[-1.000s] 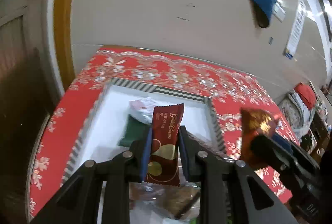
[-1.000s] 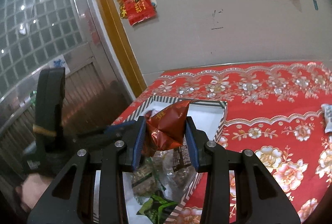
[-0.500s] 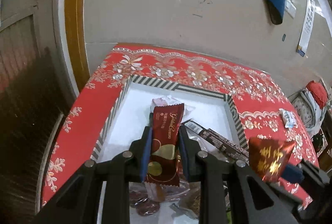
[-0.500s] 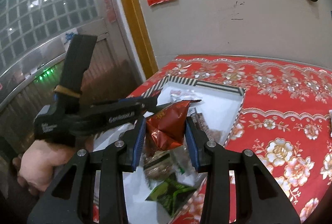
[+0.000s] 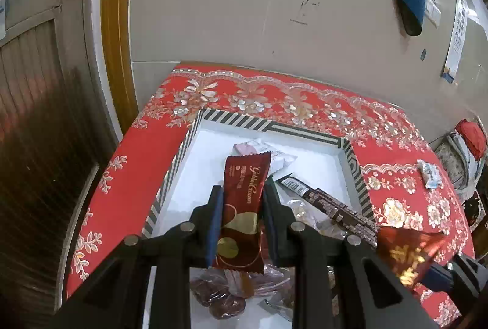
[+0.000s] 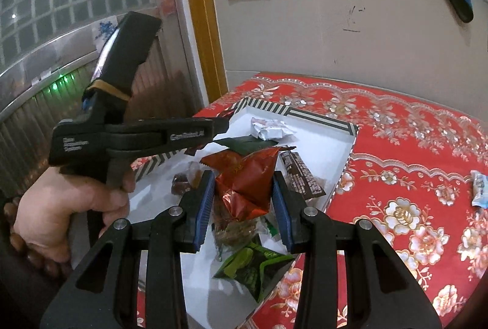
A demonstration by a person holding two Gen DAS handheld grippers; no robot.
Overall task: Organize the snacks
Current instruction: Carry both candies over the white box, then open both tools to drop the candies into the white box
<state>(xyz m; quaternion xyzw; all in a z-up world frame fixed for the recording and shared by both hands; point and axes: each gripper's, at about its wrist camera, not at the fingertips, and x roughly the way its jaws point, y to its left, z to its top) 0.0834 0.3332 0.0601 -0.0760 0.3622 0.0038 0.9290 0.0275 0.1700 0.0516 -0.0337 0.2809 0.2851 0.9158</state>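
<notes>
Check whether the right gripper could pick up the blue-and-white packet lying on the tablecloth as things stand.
Probably not yet: the right gripper is shut on a red foil packet. The way to the blue-and-white packet looks clear over the tablecloth.

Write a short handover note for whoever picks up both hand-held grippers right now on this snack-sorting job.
Left hand-held gripper: shut on a dark red Golden Crown bar, held upright above the striped-rim tray.
Right hand-held gripper: shut on a crinkled red foil packet, also over the tray.
In the tray: a white wrapped snack, a brown patterned bar, a green packet at the near end, and clear-wrapped dark sweets.
Left out: one blue-and-white packet on the red tablecloth, right of the tray.
To do: release both held snacks into the tray, then probably collect that stray packet.
</notes>
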